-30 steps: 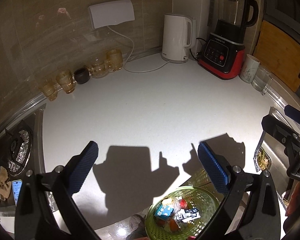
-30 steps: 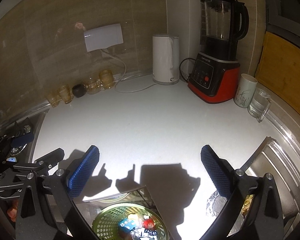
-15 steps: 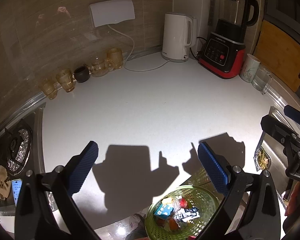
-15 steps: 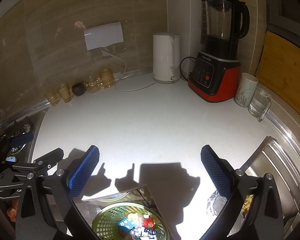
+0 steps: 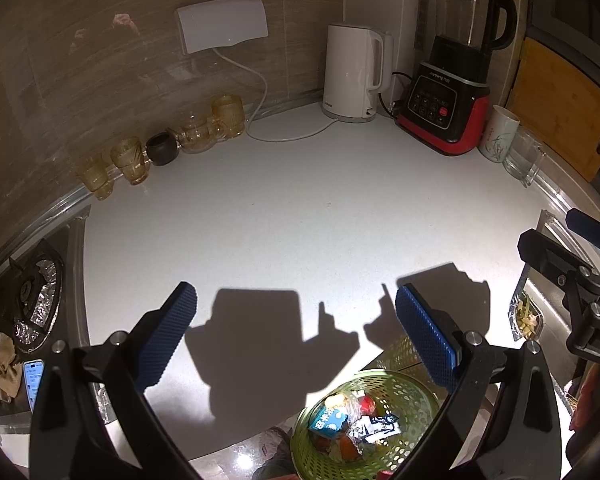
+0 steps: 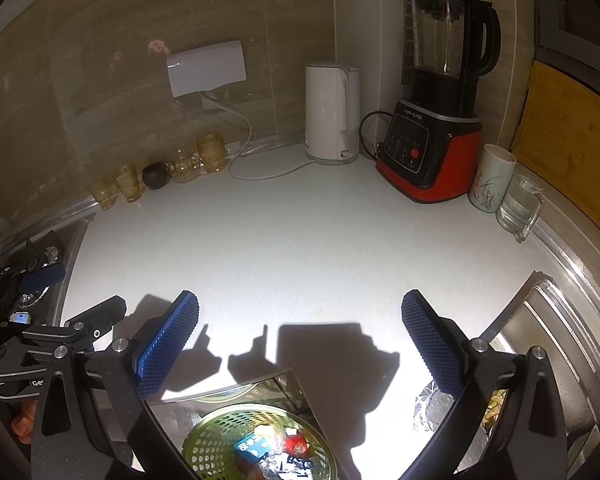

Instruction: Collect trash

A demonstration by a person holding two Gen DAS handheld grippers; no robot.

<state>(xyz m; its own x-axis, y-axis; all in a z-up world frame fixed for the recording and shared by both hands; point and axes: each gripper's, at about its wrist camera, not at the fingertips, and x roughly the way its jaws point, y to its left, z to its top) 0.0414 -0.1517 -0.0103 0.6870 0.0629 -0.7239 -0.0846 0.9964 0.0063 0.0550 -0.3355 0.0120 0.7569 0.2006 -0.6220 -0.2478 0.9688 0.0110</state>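
A green perforated basket [image 5: 416,396] sits below the counter's front edge, holding wrappers: a blue carton [image 5: 327,420], a red scrap [image 5: 366,403] and crumpled foil. The same basket [image 6: 216,436] shows at the bottom of the right wrist view. My left gripper [image 5: 296,320] hovers above the white counter [image 5: 300,220], open, nothing between its blue pads [image 5: 168,340]. My right gripper [image 6: 300,328] is also open and empty, its pads [image 6: 432,344] wide apart. The right gripper's body [image 5: 572,280] shows at the right edge of the left wrist view.
Along the back wall stand amber glasses [image 5: 132,160], a dark cup [image 5: 162,149], a white kettle [image 5: 352,76], a red-based blender [image 5: 448,92], a mug [image 5: 500,132] and a glass jug [image 5: 524,156]. A stove [image 5: 28,300] lies left, a sink [image 6: 548,340] right.
Both views have shifted only slightly; the grippers stay open and hover over the counter. Nothing was picked up or dropped.
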